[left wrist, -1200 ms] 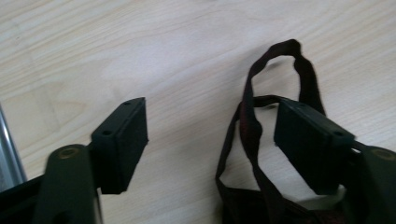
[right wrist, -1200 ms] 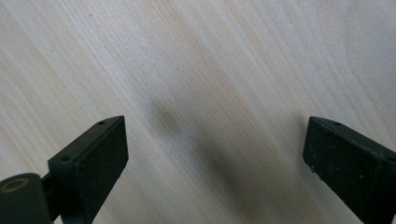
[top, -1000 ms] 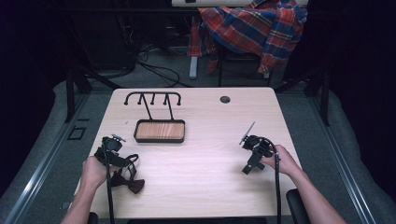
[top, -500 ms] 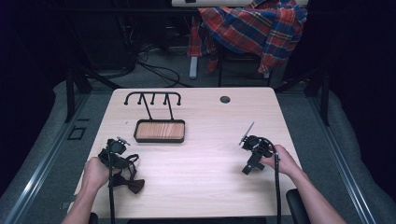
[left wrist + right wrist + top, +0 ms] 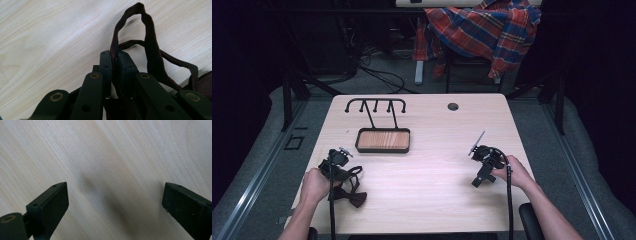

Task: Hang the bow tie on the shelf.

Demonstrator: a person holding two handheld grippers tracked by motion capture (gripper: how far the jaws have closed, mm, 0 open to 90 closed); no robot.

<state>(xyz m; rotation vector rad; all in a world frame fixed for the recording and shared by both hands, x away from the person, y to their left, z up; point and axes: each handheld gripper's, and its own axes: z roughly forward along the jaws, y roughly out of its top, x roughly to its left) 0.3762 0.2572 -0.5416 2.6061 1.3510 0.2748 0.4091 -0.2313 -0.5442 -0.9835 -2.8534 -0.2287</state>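
A dark maroon bow tie (image 5: 355, 199) lies near the table's front left corner. Its thin strap (image 5: 150, 42) loops up off the wood. My left gripper (image 5: 344, 174) is just above the tie and is shut on the strap (image 5: 353, 172). In the left gripper view the two jaws (image 5: 115, 56) pinch the strap between them. My right gripper (image 5: 478, 181) is at the right side of the table, held low. It stands open (image 5: 115, 195) with only bare wood between its fingers.
A black hook rack (image 5: 375, 106) rises from a wooden tray base (image 5: 382, 140) at the back left of the table (image 5: 432, 150). A round cable hole (image 5: 453, 106) is near the far edge. A plaid shirt (image 5: 484, 30) hangs on a chair behind.
The left gripper has shifted very slightly with the strap still in it. The right gripper has stayed where it was.
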